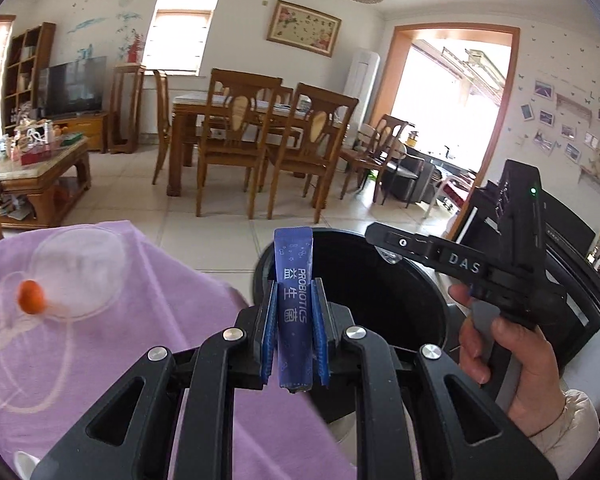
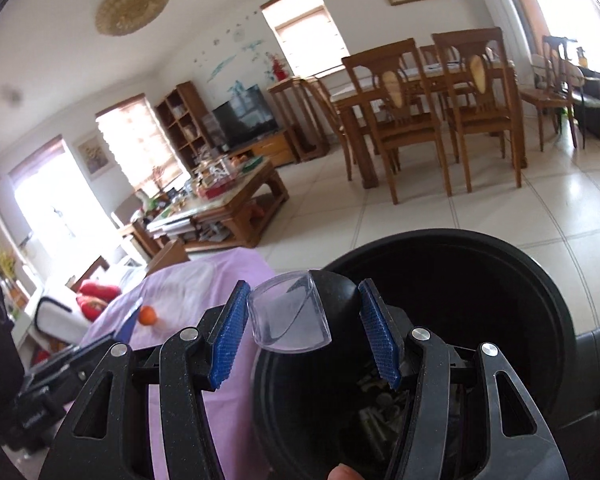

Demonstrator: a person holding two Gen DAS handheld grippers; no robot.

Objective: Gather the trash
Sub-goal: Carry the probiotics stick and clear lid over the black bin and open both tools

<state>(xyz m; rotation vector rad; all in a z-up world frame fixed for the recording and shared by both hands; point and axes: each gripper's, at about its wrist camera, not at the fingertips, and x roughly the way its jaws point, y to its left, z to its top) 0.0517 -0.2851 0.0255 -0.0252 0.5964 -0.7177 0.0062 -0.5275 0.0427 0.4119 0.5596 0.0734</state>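
Purple cloth (image 1: 140, 360) is spread over the near surface in a tiled room; four dining chairs are counted. One sachet (image 1: 294, 320) is clamped narrowly by the left gripper (image 1: 294, 330), one clear cup (image 2: 288, 316) sits between the half-spread jaws of the right gripper (image 2: 304, 332), both at the black bin (image 2: 540, 280).

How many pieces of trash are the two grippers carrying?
2: a blue probiotics sachet clamped upright in the left gripper, and a clear plastic cup between the right gripper fingers, over the black bin.

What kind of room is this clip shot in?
A home's open living and dining room, most likely: a wooden dining table with matching chairs, a television on a low cabinet, and a cluttered coffee table.
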